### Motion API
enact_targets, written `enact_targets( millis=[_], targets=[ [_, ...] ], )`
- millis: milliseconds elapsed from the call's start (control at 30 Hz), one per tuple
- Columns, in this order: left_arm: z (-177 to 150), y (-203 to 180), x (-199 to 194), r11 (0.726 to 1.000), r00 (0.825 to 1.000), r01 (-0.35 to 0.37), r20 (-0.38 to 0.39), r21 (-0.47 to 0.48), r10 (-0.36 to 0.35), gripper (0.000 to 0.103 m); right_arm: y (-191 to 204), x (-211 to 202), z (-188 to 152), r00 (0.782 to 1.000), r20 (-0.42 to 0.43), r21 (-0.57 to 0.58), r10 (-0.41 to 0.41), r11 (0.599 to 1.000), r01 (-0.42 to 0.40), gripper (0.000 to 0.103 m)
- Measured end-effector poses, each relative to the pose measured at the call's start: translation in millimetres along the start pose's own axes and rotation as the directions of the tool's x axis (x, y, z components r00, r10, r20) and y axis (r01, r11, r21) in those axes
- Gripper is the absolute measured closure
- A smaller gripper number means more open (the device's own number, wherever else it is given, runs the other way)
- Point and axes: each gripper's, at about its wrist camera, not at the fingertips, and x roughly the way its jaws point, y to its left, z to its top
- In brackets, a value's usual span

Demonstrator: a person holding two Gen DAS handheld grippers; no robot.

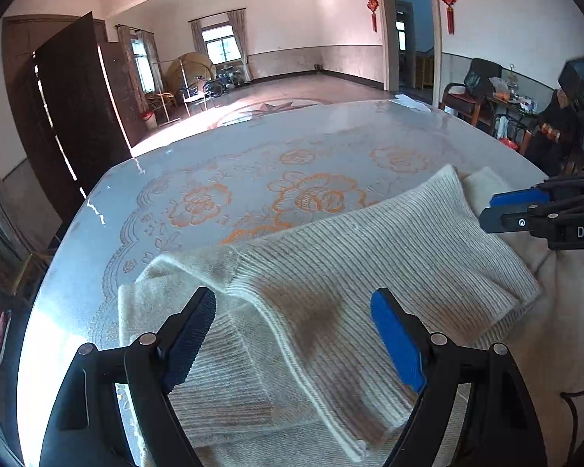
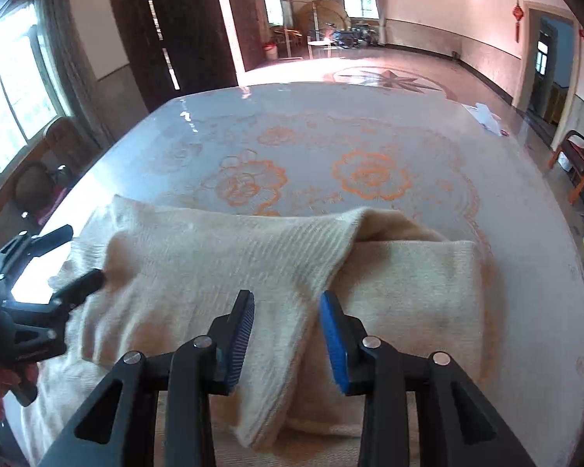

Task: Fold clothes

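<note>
A cream ribbed sweater [image 1: 370, 241] [image 2: 214, 257] lies partly folded at the near side of the table [image 1: 253, 148] [image 2: 331, 116], one ribbed panel laid slantwise over the rest. My left gripper [image 1: 292, 299] [image 2: 83, 253] hovers over the sweater's left end, its jaws wide open and no fabric pinched. My right gripper [image 2: 286, 297] [image 1: 488, 210] hangs over the slanting fold edge on the right. Its pads stand a narrow gap apart, with cloth below them but none pressed between them.
The table has a glossy top over an orange flower pattern. A white paper scrap [image 2: 486, 116] [image 1: 408, 101] lies at its far right corner. A dark wardrobe [image 1: 70, 109] stands beyond the left side. Chairs and clutter [image 1: 471, 85] line the right wall.
</note>
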Motion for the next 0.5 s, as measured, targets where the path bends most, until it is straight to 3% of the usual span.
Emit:
enact_targets(
  millis=[67, 167, 333, 433, 500],
  targets=[
    [-10.1, -24.7, 12.7, 0.991, 0.998, -0.031, -0.056, 0.130, 0.038, 0.019, 17.7, 15.7, -3.8, 0.999, -0.046, -0.098, 0.018, 0.995, -0.022, 0.069],
    [-24.0, -37.6, 6.9, 0.977, 0.996, -0.090, -0.008, 0.193, 0.093, 0.019, 29.4, 35.5, -25.0, 0.992, -0.122, -0.185, -0.034, 0.983, 0.011, 0.068],
    [-29.0, -14.3, -30.1, 0.996, 0.995, -0.085, -0.052, 0.011, 0.085, 0.019, 0.7, 11.1, -28.4, 0.993, -0.089, -0.080, 0.077, 0.993, -0.084, 0.069],
    [-53.0, 5.6, -71.7, 0.991, 0.998, -0.052, -0.045, -0.123, 0.046, 0.019, -30.1, -29.5, -40.6, 0.984, -0.038, 0.031, 0.174, 0.985, -0.172, 0.067],
    [-78.8, 20.6, -96.4, 0.979, 0.998, -0.035, -0.057, -0.199, 0.024, 0.019, -48.8, -54.2, -64.0, 0.970, -0.051, 0.105, 0.236, 0.967, -0.230, 0.067]
  ],
)
